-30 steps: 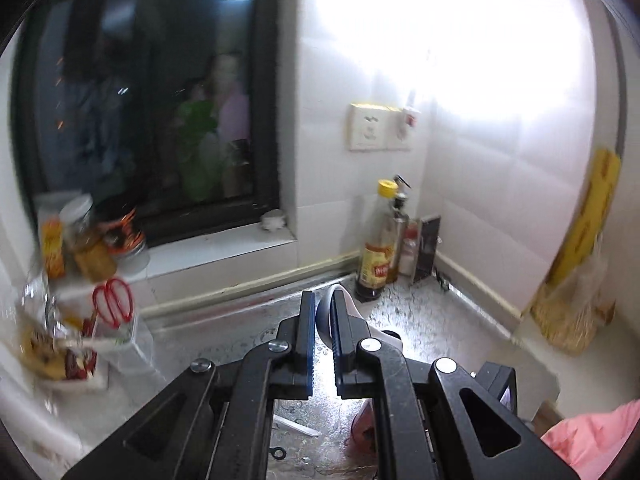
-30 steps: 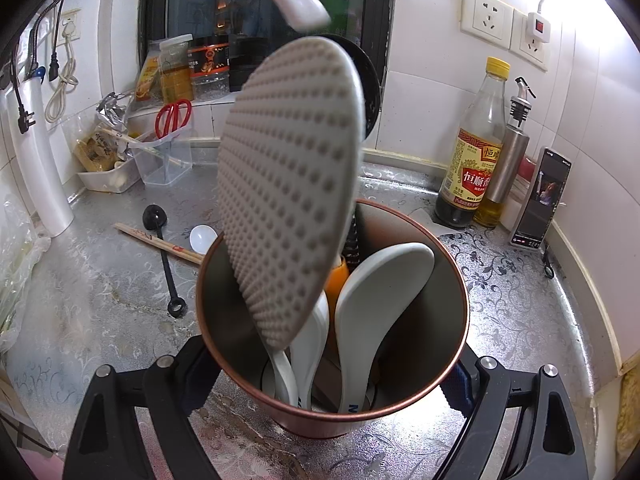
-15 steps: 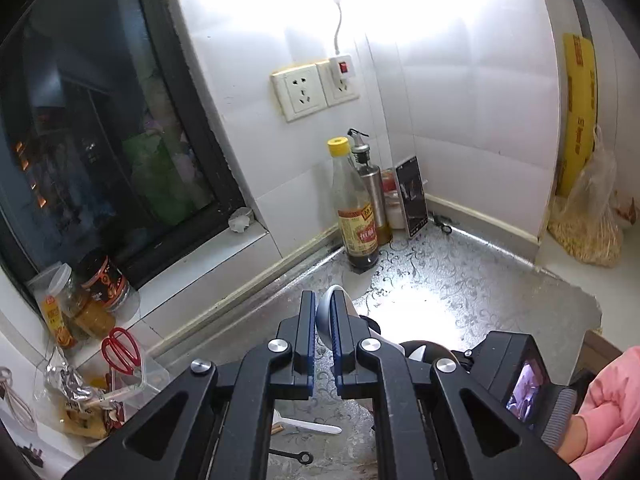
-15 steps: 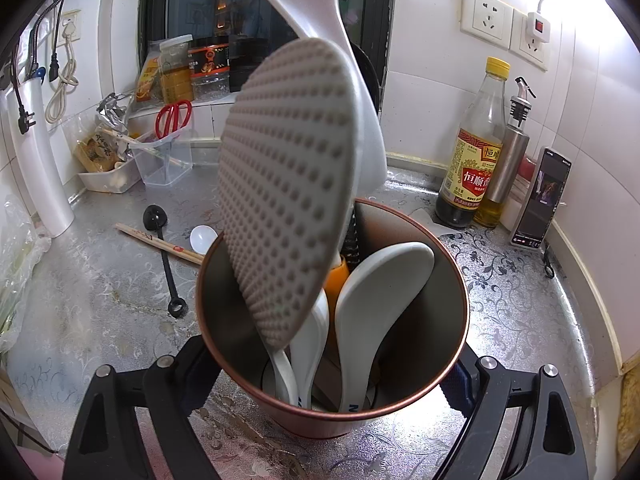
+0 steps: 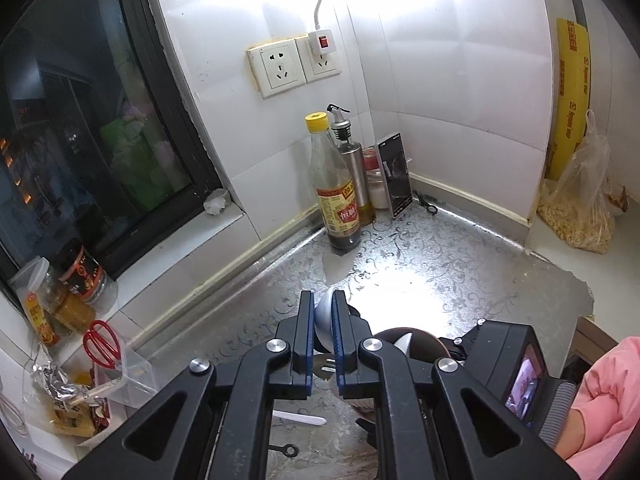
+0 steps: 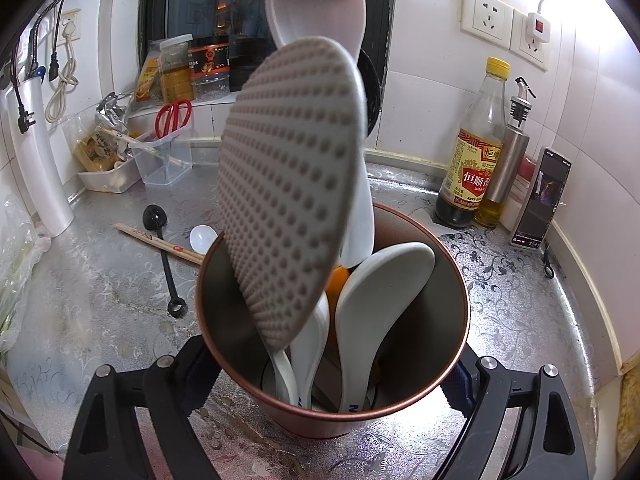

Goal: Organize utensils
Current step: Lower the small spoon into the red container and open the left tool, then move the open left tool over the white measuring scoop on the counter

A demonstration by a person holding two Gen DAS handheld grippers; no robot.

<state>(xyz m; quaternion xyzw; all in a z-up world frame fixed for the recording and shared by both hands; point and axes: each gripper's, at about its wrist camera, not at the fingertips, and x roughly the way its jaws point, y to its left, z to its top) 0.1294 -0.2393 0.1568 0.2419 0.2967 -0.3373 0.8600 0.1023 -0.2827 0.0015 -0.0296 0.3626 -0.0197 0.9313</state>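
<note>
We noted that the left wrist view showed the left tongs [image 5: 322, 334] clamped together on the rounded end of a white spoon [image 5: 325, 316], of which only a small pale curve stood between the blue pads; the rest of it was hidden behind the tongs. The right wrist view supplied what that view could not: the white spoon [image 6: 352, 120] ran as a long pale body from the top of the frame, where a black part gripped it, down behind the dotted rice paddle [image 6: 292, 192] and into the copper-coloured cup [image 6: 456, 292]. Its long axis stood near upright, leaning slightly, with the lower end pointing into the cup. The right tongs [image 6: 332, 396] were clamped on the outside of that cup, one finger on each side of its wall, and the cup stood on the patterned bench [image 6: 100, 300]. Inside the cup we recorded the paddle, handle down and blade up, and further white spoons [image 6: 376, 292] leaning against one another. Only the right view showed the loose items on the bench beside the cup: a black measuring spoon [image 6: 160, 240], a pair of chopsticks [image 6: 160, 240] lying across it, and a small white spoon [image 6: 202, 236]. Only the left view showed a pink sleeve [image 5: 608, 400] at the right edge.
</note>
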